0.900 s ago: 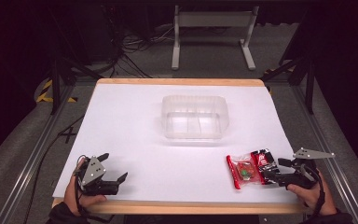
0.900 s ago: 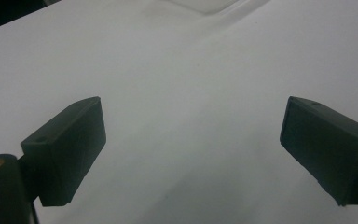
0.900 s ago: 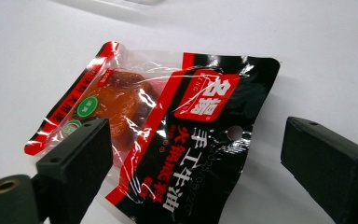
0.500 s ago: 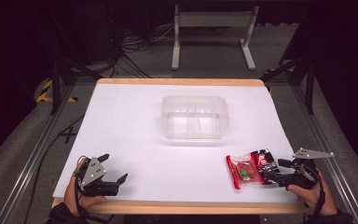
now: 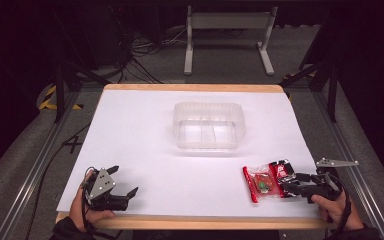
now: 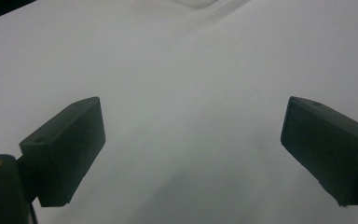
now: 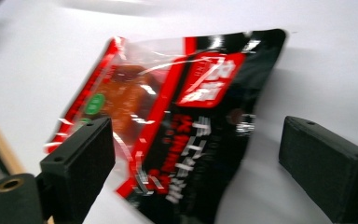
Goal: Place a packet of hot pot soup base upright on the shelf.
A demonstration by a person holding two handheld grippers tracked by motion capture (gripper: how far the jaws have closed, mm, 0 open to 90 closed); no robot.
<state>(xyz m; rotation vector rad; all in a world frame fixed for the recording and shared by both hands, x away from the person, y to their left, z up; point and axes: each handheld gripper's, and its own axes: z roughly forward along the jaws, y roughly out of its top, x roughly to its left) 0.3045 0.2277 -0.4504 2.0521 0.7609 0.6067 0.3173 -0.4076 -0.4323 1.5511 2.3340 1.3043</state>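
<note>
Where right gripper gapes released: red snack packet lying between jaws, unclamped.
Left gripper likewise released; clear plastic tray mid-table.

Lighting's pretty uneven here: the white table is lit bright from overhead while everything around it sinks into near black. The high view is soft and a bit grainy. In the right gripper view the red snack packet is smeared with motion blur and has glare streaks on its film. The left gripper view looks dim, greyish, with soft shadows.
</note>
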